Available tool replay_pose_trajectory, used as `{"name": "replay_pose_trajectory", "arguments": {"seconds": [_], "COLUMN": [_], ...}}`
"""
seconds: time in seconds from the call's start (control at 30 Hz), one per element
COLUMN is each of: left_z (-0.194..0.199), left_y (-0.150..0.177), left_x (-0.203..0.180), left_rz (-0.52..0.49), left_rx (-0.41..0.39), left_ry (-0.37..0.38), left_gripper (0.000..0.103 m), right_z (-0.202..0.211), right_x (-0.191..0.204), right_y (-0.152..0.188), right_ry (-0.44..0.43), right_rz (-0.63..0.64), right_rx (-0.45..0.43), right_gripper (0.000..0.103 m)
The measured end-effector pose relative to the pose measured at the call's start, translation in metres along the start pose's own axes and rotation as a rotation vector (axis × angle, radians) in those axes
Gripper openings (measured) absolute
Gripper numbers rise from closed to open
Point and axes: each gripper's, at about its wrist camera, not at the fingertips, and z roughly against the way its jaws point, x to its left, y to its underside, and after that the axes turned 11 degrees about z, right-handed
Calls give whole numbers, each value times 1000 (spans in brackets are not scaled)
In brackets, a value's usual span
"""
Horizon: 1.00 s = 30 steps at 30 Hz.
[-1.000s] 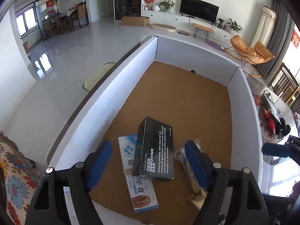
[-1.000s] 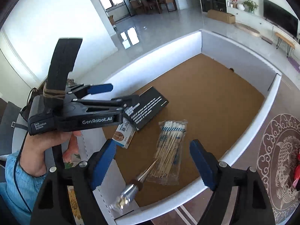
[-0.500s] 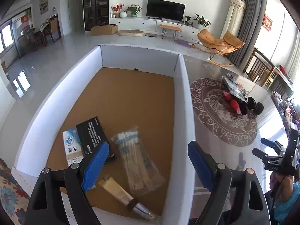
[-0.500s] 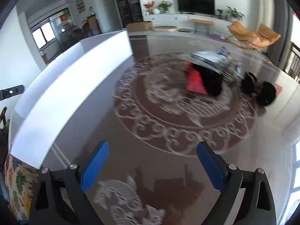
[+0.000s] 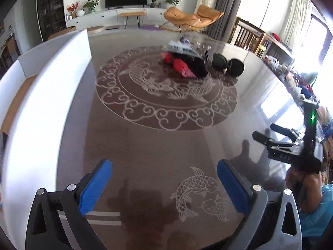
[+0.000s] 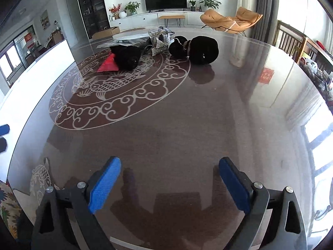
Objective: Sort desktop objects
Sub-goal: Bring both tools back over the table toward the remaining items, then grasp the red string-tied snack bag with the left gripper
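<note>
Where glossy, table (image 6: 187, 125) (round) mirrors.

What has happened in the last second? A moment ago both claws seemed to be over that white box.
Both have swung away from the white box, out over the patterned table toward the pile of things. The left gripper let go of the black carton it held; its jaws are opening, nothing between them. The right gripper widened, empty. The pile stays put.
</note>
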Motion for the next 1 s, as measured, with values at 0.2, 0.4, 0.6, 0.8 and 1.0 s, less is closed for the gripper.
{"name": "replay_pose_trajectory", "arguments": {"seconds": [0.2, 0.4, 0.6, 0.8, 1.0], "left_z": [-58, -79, -100, -126, -152], "left_y": [6, -12, -43, -86, -128], "left_x": [-26, -45, -48, -53, -63], "left_rz": [-24, -66, -49, -38, -43], "left_rx": [18, 3, -19, -40, -31], "left_ry": [-61, -102, -107, -109, -106], "left_gripper": [103, 103, 103, 103, 103], "right_z": [-6, -9, -9, -12, -12], "right_x": [-8, -7, -8, -5, -7], "right_y": [0, 1, 3, 1, 2], "right_ry": [21, 34, 63, 79, 90], "right_rz": [-3, 9, -18, -7, -21], "right_rx": [-3, -16, -20, -4, -5], "right_gripper": [96, 100, 101, 103, 103]}}
